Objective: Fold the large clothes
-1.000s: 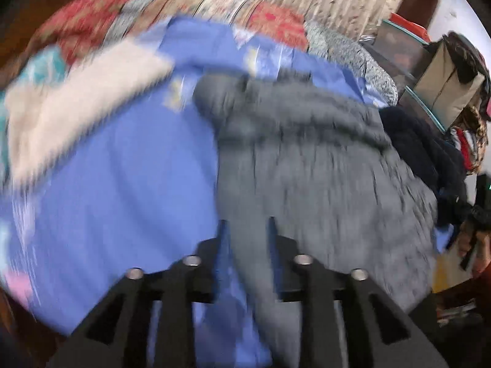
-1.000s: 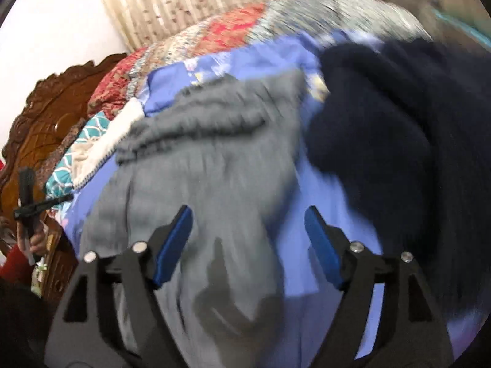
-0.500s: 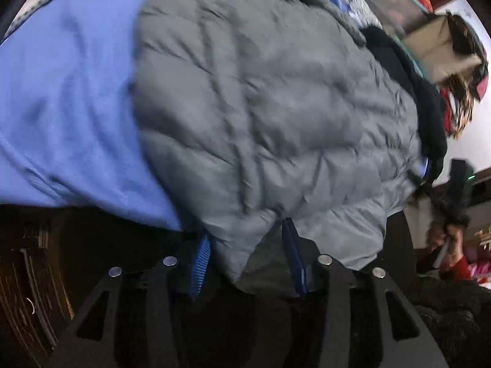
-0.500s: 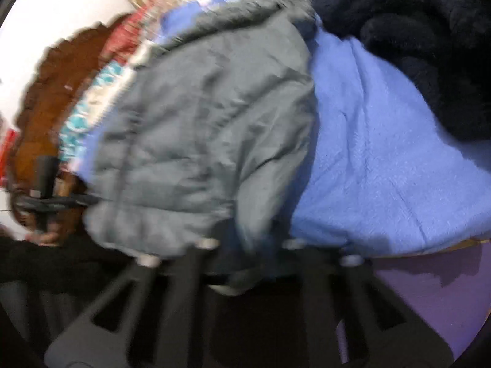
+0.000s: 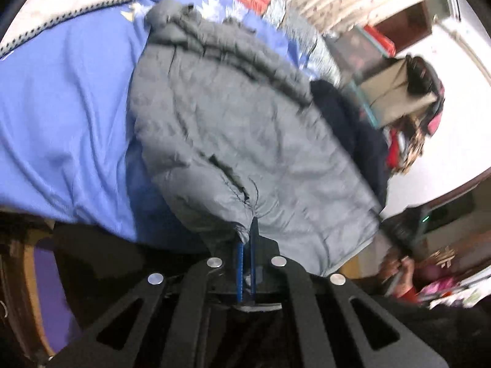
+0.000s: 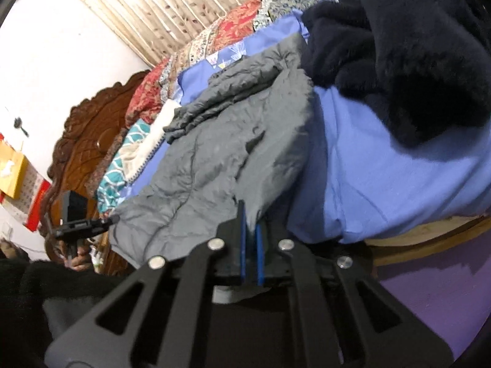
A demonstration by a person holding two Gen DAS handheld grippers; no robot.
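Blue bedsheet [image 5: 61, 107], grey jacket [image 5: 239, 141] hem between fingers [image 5: 252, 233]

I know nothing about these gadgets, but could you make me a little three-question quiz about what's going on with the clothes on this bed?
1. True or false: the left gripper is shut on the bottom hem of the grey quilted puffer jacket.
2. Which item lies beside the jacket, on the right gripper's side?
A. a fluffy navy fleece garment
B. a yellow raincoat
C. a folded white towel
3. Fill in: the jacket lies on a ______ bed sheet.

Key
1. True: the blue pads pinch the hem.
2. A.
3. Periwinkle blue. The right gripper is also shut on the hem, at the other corner.
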